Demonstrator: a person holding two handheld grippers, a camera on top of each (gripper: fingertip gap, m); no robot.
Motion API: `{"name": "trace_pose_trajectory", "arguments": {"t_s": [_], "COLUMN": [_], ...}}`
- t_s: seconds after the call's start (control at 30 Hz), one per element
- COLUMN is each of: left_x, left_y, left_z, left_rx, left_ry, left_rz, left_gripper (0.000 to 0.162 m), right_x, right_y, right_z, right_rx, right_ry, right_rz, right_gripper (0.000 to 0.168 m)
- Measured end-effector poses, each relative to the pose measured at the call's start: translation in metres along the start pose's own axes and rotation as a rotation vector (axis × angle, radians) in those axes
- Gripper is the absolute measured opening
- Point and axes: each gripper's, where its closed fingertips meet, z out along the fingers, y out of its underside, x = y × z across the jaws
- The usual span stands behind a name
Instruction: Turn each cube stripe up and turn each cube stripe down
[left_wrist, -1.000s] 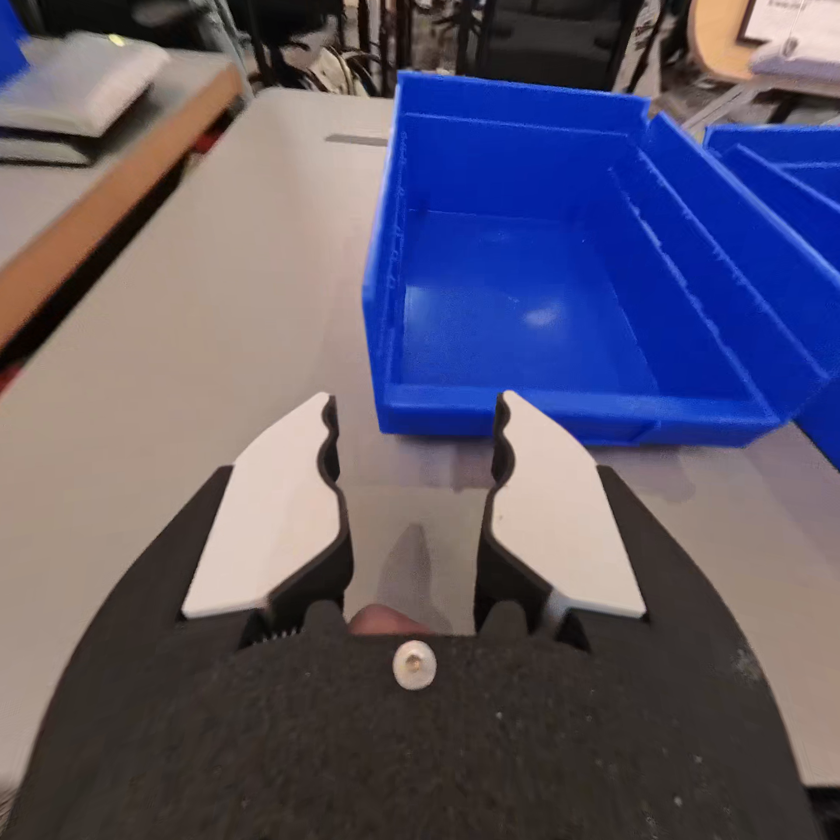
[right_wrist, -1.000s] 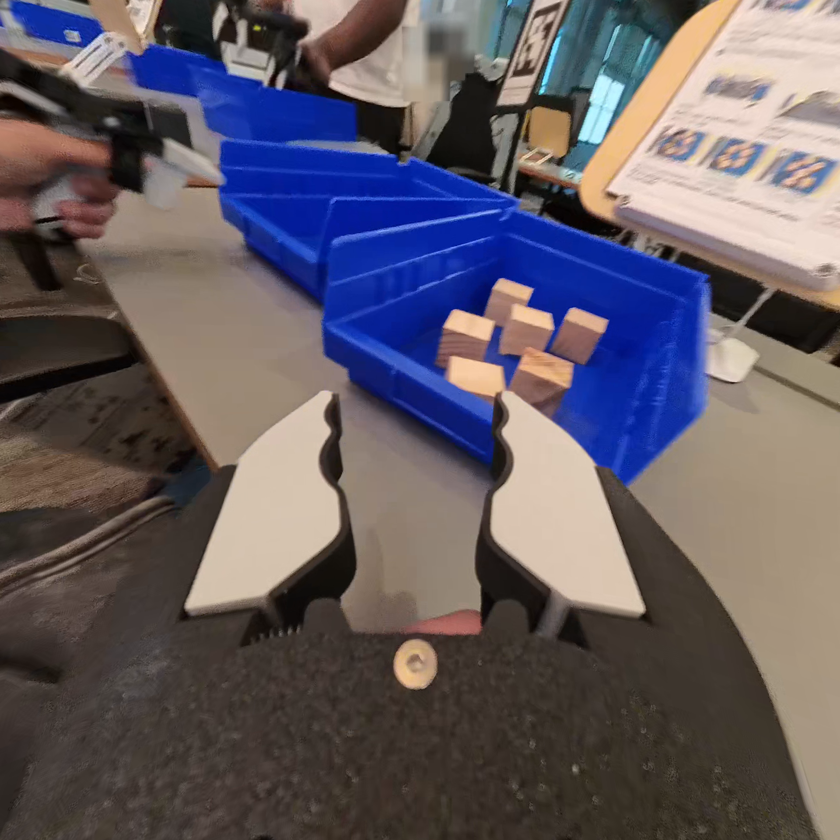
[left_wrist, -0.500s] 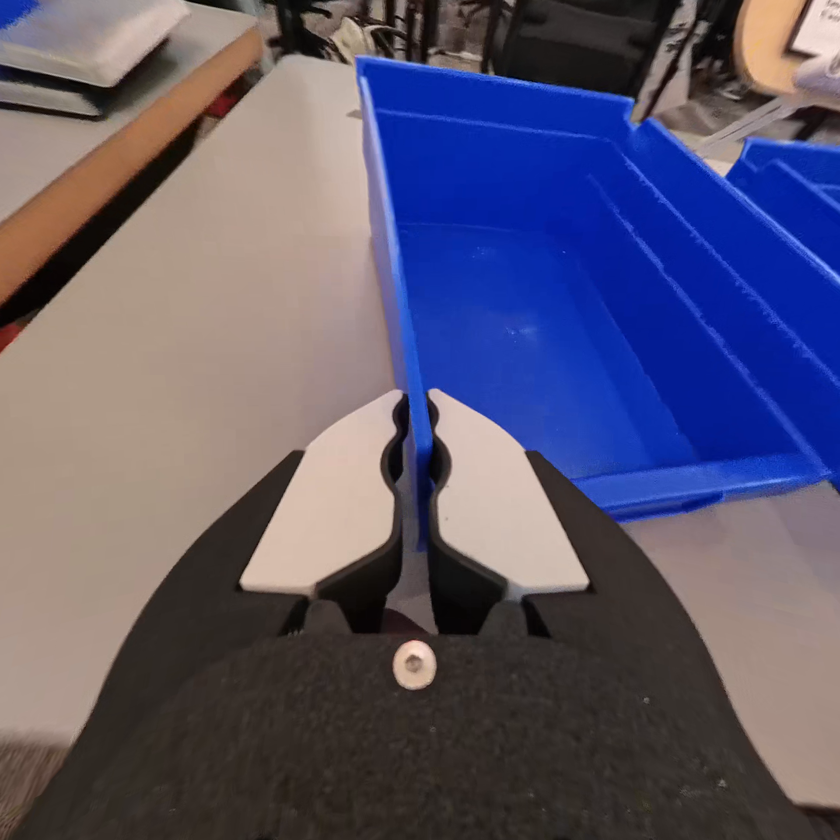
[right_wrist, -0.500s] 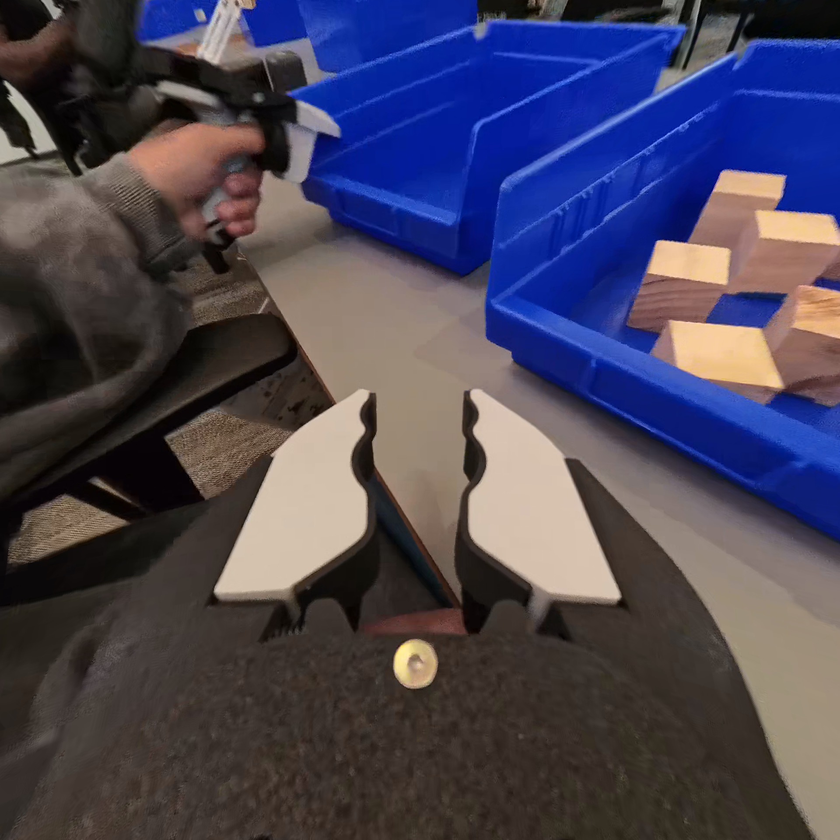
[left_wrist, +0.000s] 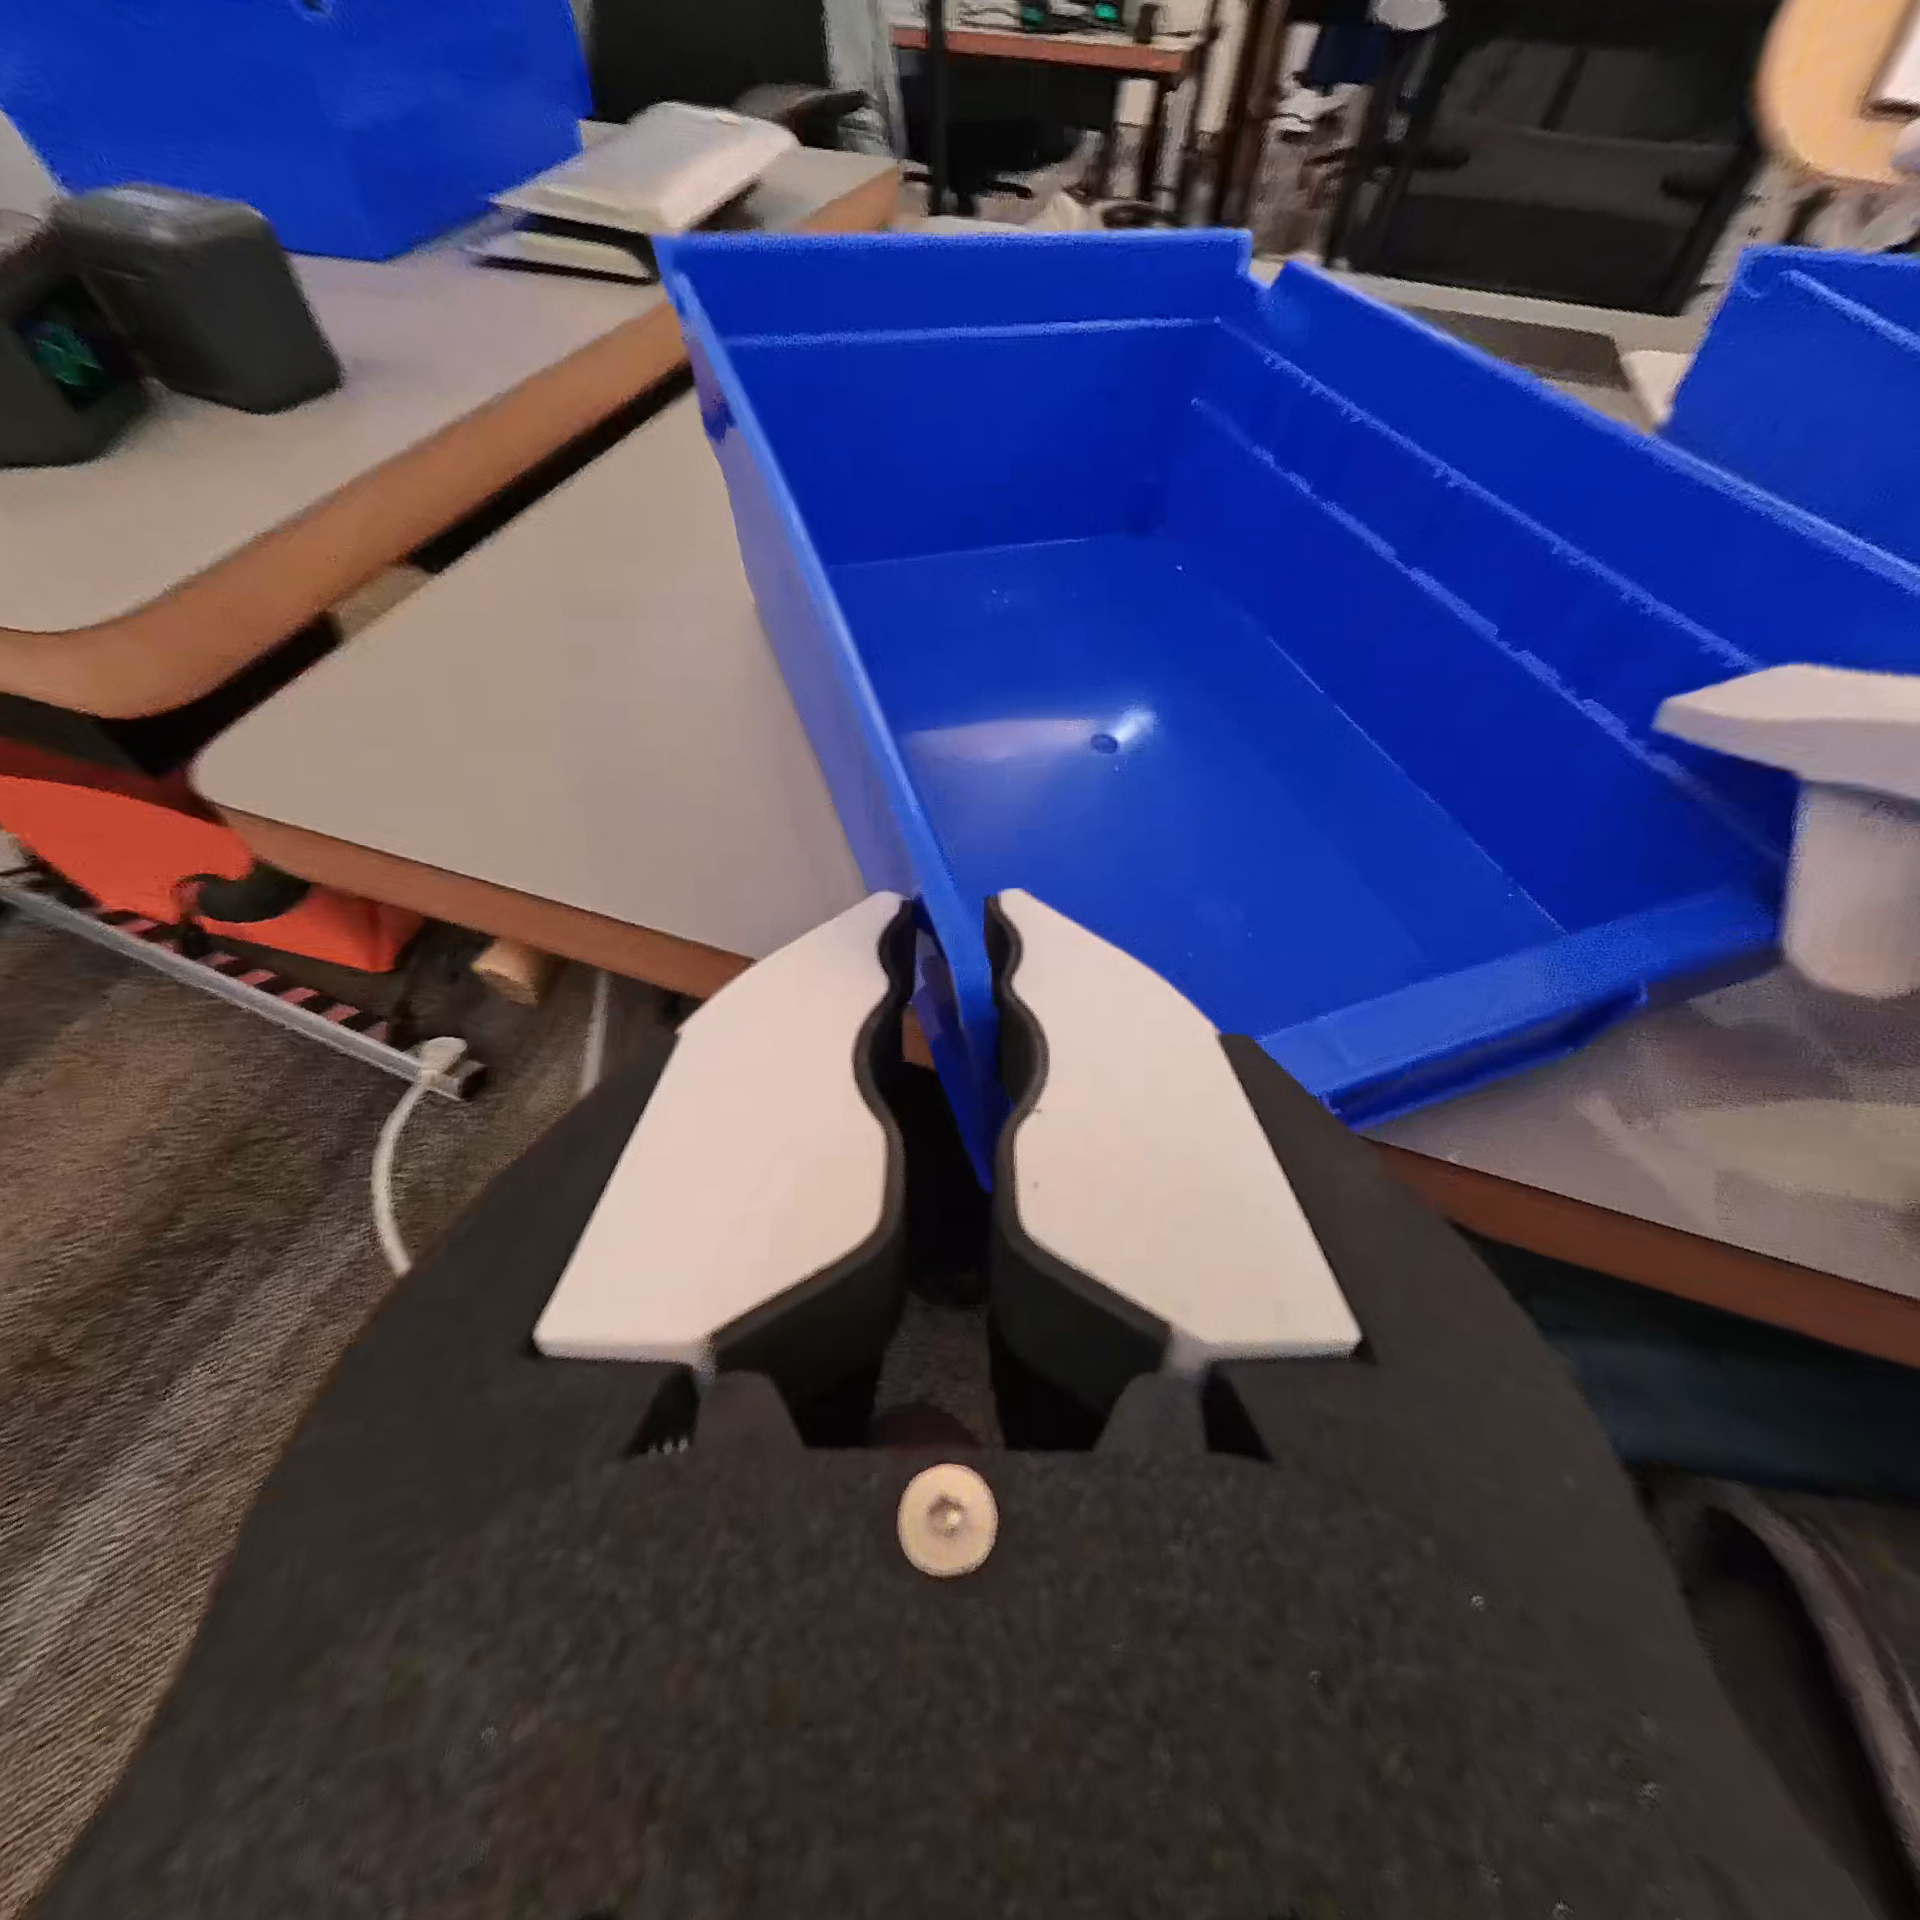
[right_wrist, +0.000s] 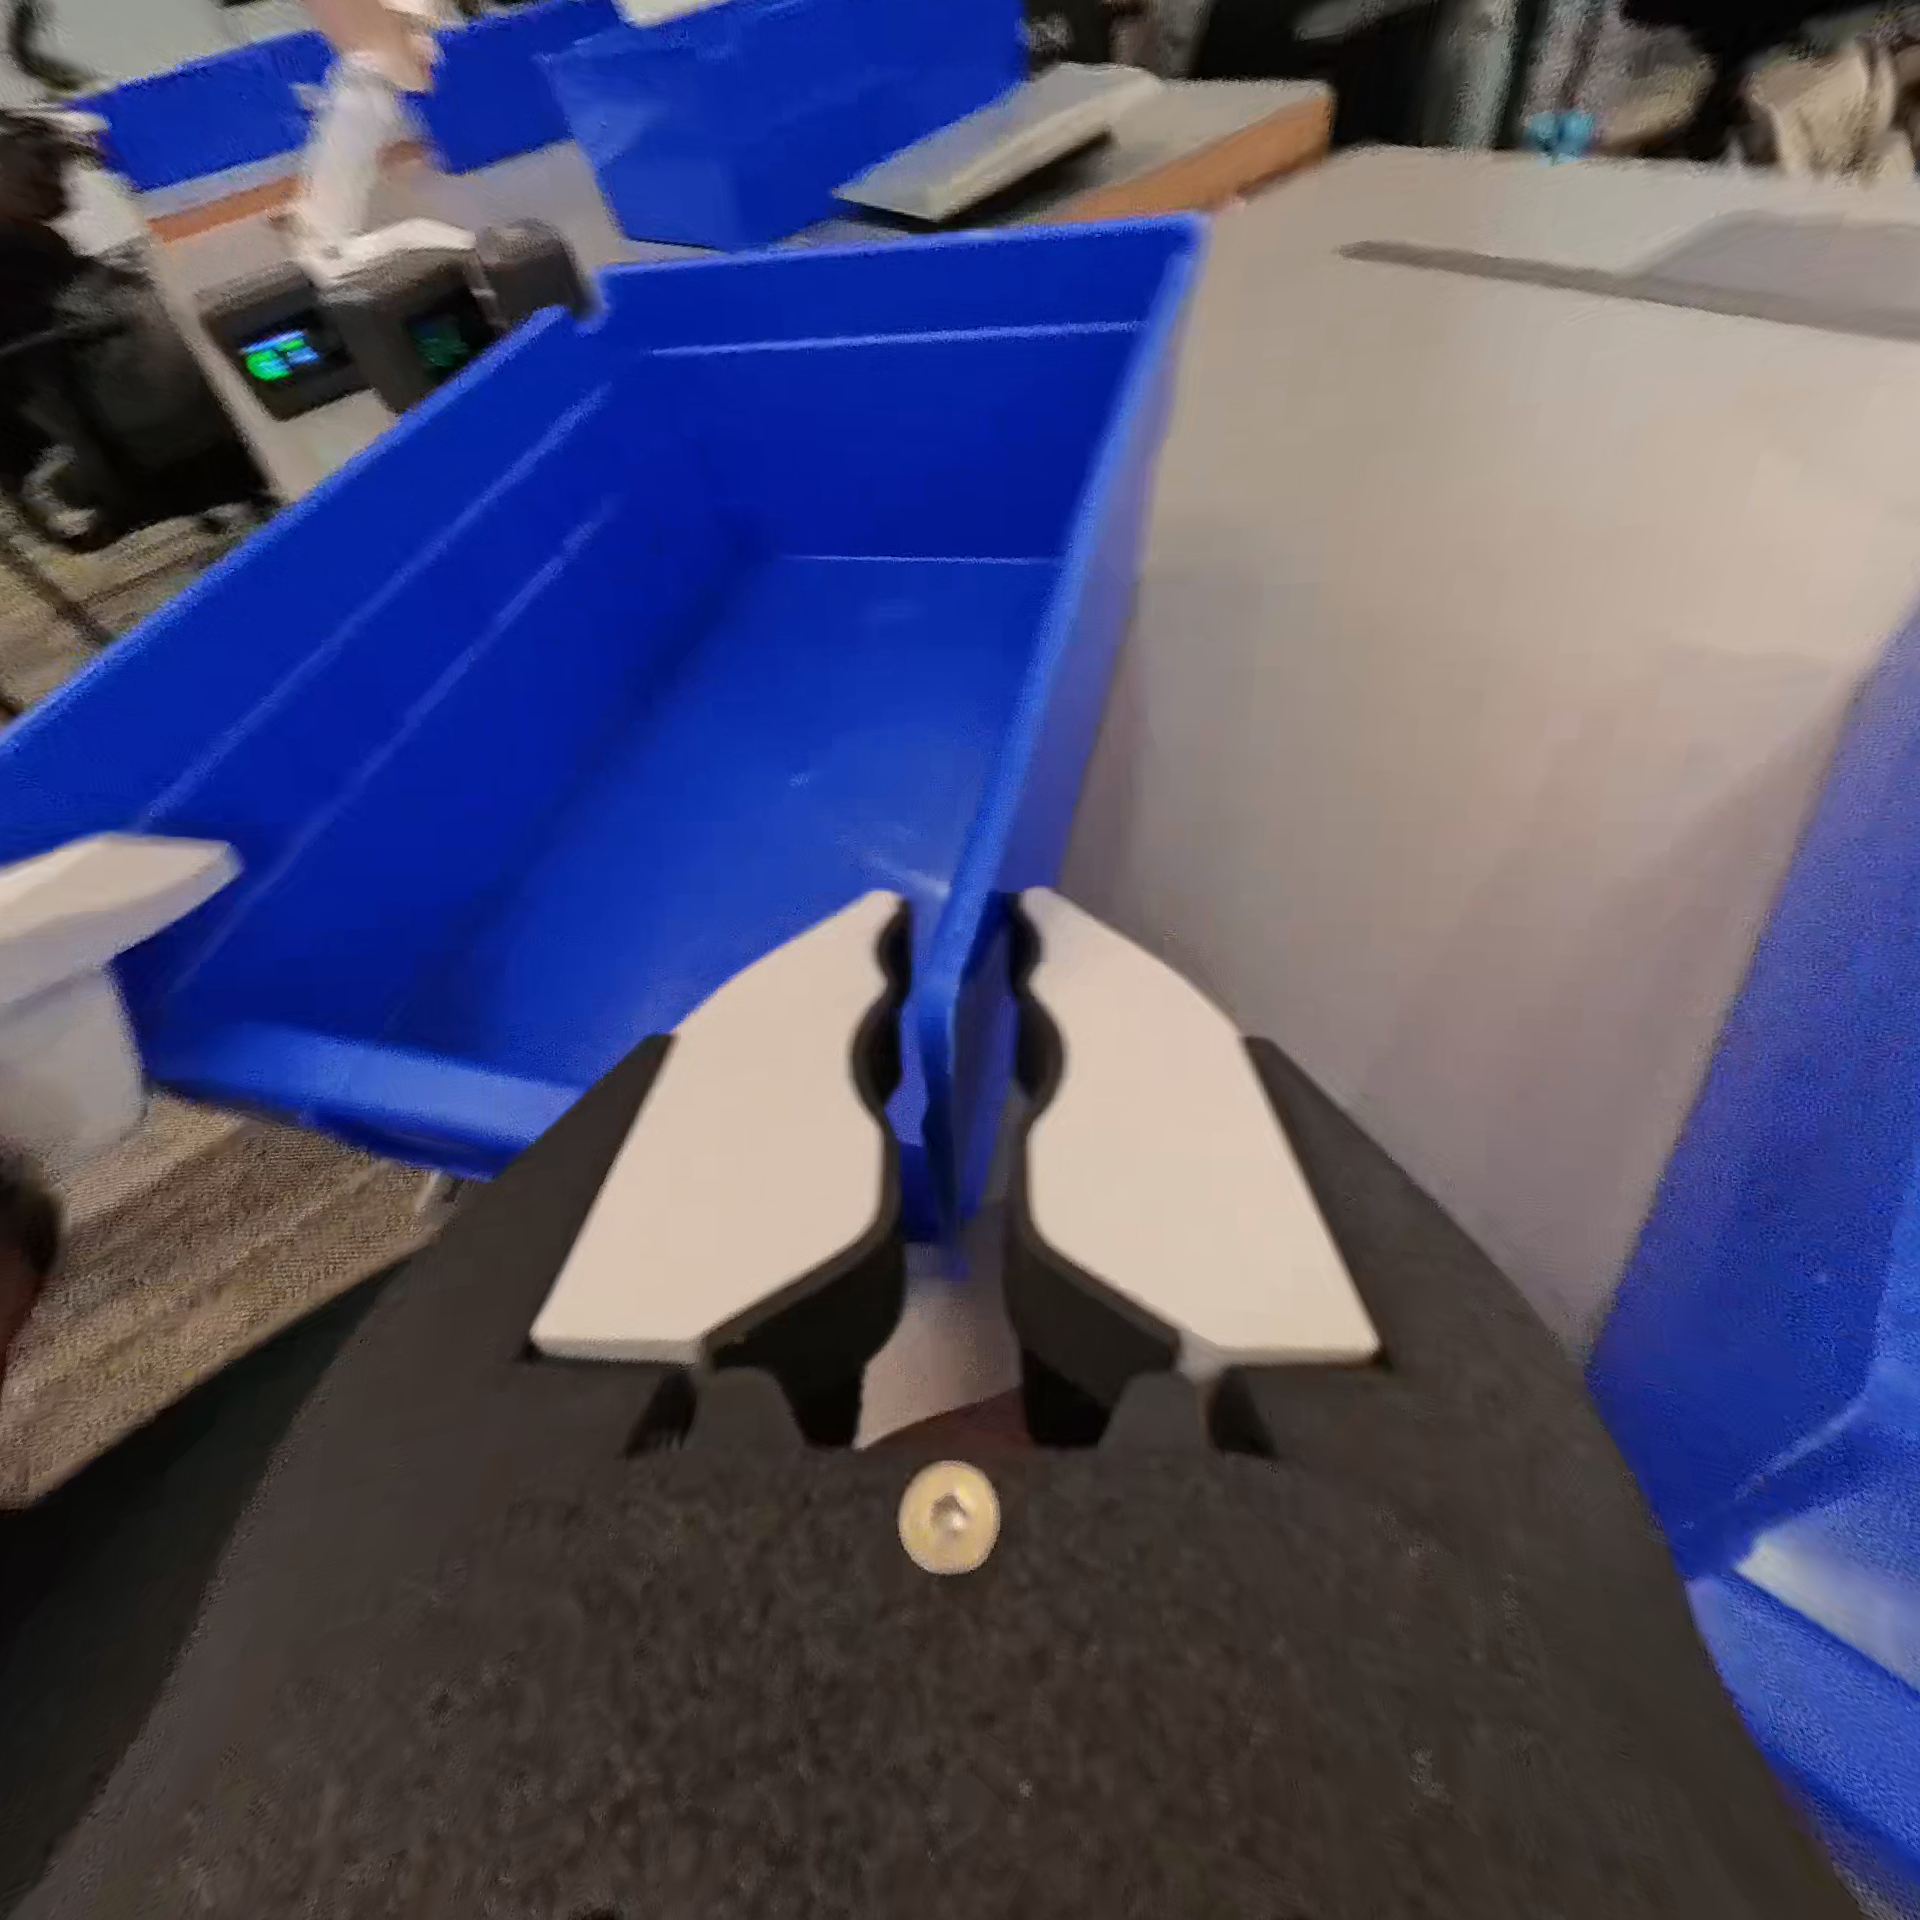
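An empty blue bin (left_wrist: 1195, 779) is held between both grippers. My left gripper (left_wrist: 948, 914) is shut on the near end of its left wall. My right gripper (right_wrist: 961, 909) is shut on the near end of its right wall; the bin (right_wrist: 675, 748) fills that view too. The bin's near left corner hangs past the table's front edge. A finger of the right gripper (left_wrist: 1808, 748) shows at the bin's right side in the left wrist view, and the left gripper (right_wrist: 94, 904) shows at the left of the right wrist view. No cubes are in view.
A second blue bin (right_wrist: 1787, 1143) stands close on the right of the grey table (right_wrist: 1455, 623); it also shows in the left wrist view (left_wrist: 1808, 343). A neighbouring table holds a black device (left_wrist: 156, 301) and another blue bin (left_wrist: 312, 114). An orange object (left_wrist: 156, 852) lies on the carpet.
My right gripper has swung away from the bin with the cubes and shut on the empty bin's right wall. My left gripper, still shut on the left wall, has drawn the bin towards the table's front edge.
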Motion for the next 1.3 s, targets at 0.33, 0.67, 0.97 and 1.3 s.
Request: {"name": "trace_pose_trajectory", "arguments": {"t_s": [0.33, 0.67, 0.97, 1.3], "left_x": [0.084, 0.436, 0.631, 0.666], "left_y": [-0.144, -0.205, -0.050, 0.015], "left_z": [-0.044, -0.022, 0.017, 0.013], "left_rx": [0.443, 0.468, 0.102, -0.023], "left_ry": [0.051, 0.535, 0.629, 0.745], "left_rz": [0.094, 0.161, 0.155, 0.237], "left_gripper": [0.004, 0.003, 0.003, 0.010], "right_x": [0.045, 0.284, 0.446, 0.494], "right_y": [-0.108, -0.114, 0.032, 0.099], "right_z": [-0.114, -0.379, -0.472, -0.474], "right_rx": [0.357, 0.422, 0.038, 0.104], "right_ry": [0.242, 0.852, 0.968, 0.871], "right_rz": [-0.122, 0.055, 0.155, 0.342], "right_gripper": [0.005, 0.004, 0.003, 0.003]}}
